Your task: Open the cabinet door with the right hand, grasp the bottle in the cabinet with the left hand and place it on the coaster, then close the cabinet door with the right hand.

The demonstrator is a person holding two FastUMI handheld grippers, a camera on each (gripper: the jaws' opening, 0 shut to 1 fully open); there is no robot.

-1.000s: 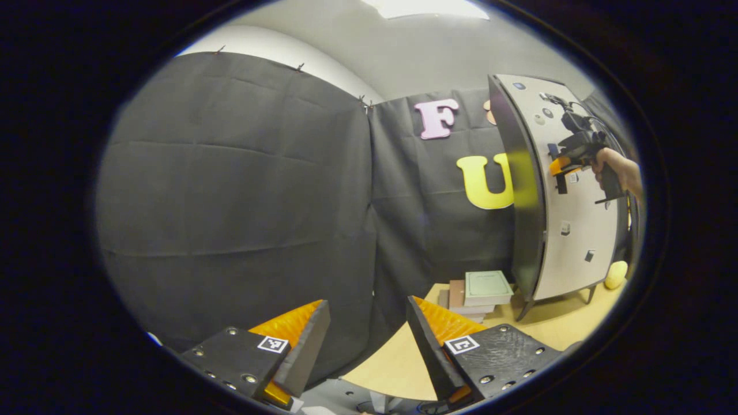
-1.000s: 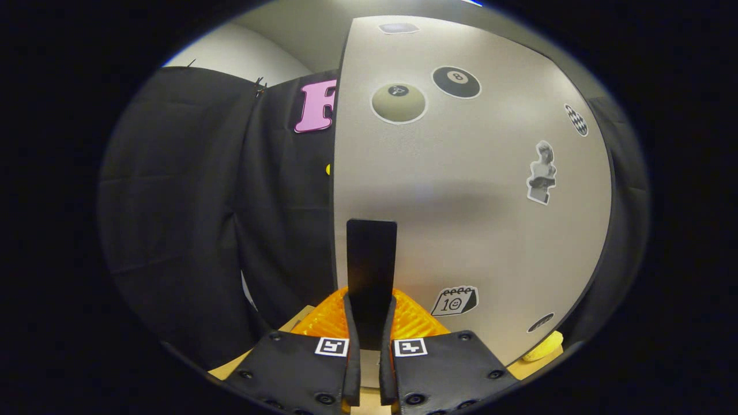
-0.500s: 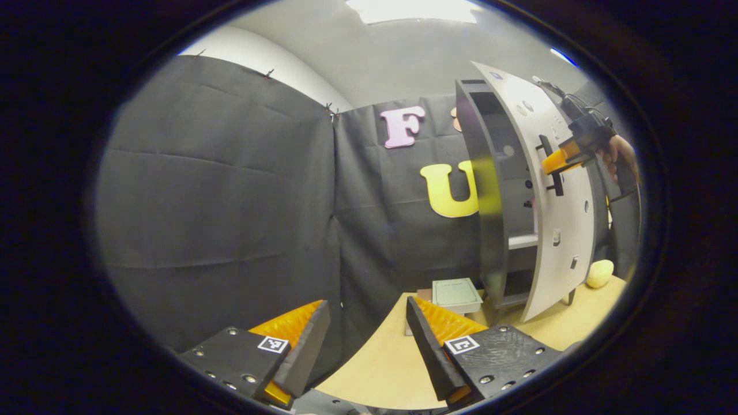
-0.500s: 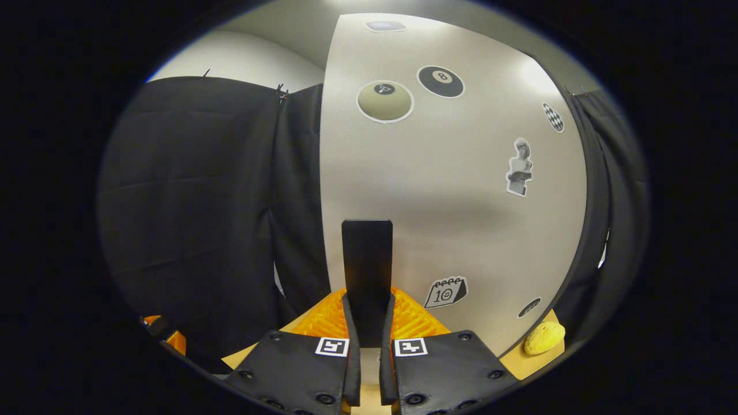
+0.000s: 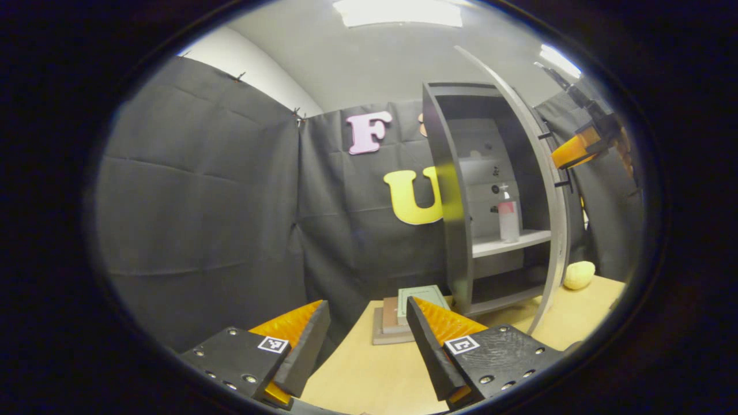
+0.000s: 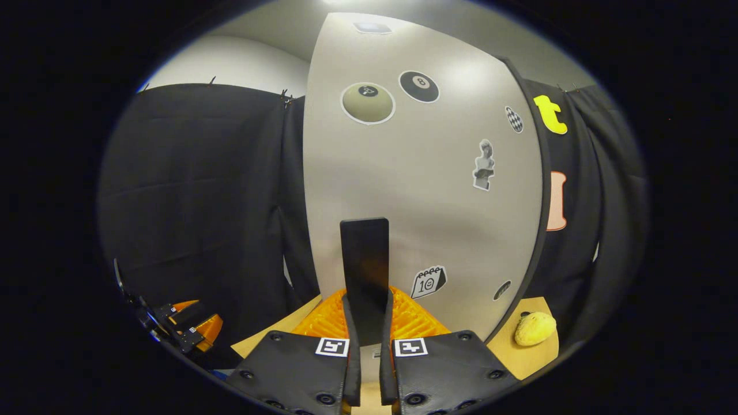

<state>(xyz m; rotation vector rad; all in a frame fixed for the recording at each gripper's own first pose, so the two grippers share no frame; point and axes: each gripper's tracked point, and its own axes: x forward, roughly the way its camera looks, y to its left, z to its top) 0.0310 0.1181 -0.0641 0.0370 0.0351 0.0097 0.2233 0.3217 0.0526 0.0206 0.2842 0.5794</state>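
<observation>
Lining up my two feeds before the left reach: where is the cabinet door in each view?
Left gripper view: the cabinet door is edge-on, a thin curved strip right of centre, beside the open shelf.
Right gripper view: the door's grey stickered face spans the centre, its handle clamped in the right hand-held gripper.
Shared landmark: the yellow lump on the table near the door's lower edge.

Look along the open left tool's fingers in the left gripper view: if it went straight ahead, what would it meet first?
Probably the black cloth wall. The left tool points left of the cabinet and the stacked books, with the bottle on its shelf well to the right. Depth is unclear, so the books could graze its right finger.
</observation>
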